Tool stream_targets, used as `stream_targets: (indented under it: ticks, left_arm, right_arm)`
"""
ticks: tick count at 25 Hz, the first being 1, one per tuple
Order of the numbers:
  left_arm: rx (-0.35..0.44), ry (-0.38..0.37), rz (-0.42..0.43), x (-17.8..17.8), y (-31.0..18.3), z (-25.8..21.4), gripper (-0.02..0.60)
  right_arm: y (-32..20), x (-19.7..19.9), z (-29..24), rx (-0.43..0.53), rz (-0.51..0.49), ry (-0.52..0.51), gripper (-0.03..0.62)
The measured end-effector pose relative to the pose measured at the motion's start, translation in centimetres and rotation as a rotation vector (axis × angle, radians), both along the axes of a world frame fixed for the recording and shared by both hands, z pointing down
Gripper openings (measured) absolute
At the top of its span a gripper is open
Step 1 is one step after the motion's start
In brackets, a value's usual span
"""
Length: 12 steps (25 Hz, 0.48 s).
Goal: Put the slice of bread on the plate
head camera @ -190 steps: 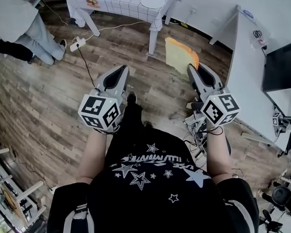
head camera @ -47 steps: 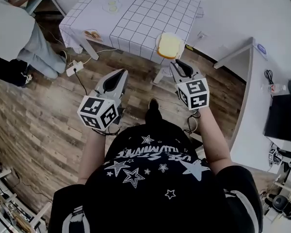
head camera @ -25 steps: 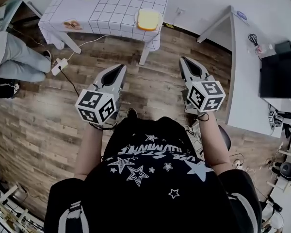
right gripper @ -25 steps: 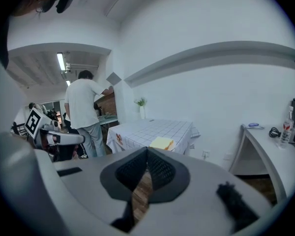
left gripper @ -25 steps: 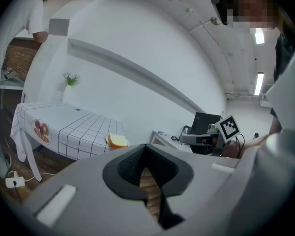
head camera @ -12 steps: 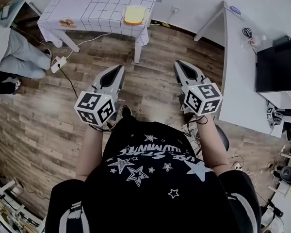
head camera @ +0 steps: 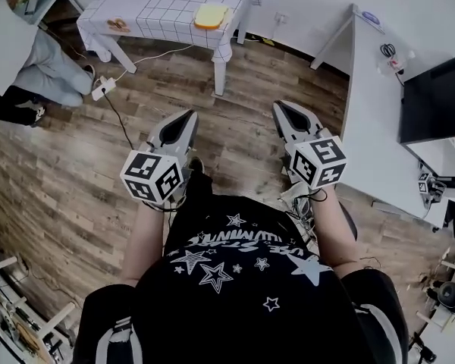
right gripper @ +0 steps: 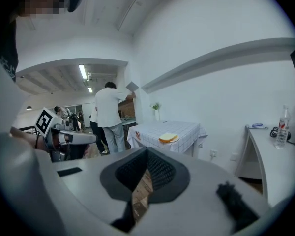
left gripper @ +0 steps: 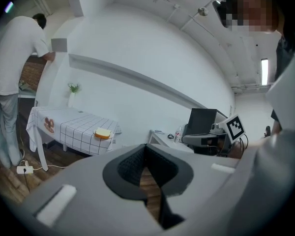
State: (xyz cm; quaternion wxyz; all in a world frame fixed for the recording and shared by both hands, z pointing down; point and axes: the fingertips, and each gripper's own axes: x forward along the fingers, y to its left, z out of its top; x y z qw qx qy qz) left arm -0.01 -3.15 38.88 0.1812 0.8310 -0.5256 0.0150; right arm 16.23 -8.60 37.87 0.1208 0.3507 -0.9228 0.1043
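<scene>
Left tongs (head camera: pixel 185 117): the jaws are brought together at the tips, with nothing held between them; only a sliver of wooden floor (head camera: pixel 250 74) is seen through the slot behind the tips. Right tongs (head camera: pixel 283 106): the jaws are likewise closed tip to tip and nothing is gripped. Both tongs are held side by side above the floor, apart from each other and pointed the same way.

The slice of bread (head camera: pixel 212 15) is found well ahead of both tongs, touched by neither. It is laid on a white plate (left gripper: pixel 110 136) near the edge of a desk (head camera: pixel 159 6) covered with a chequered cloth.

Beyond the left tongs, a person (left gripper: pixel 10 73) in a white shirt is seen standing to the left of that desk. To the right of the right tongs, a dark monitor (head camera: pixel 440 97) is noted.
</scene>
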Motion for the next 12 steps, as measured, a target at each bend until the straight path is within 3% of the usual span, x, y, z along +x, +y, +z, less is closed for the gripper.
stream_targets:
  ticks: [12]
  left_arm:
    - [-0.012,0.005,-0.038,5.3,7.4,0.9,0.009]
  right_arm:
    - [6.7,5.1,1.1,-0.002,-0.05,-0.015,0.014]
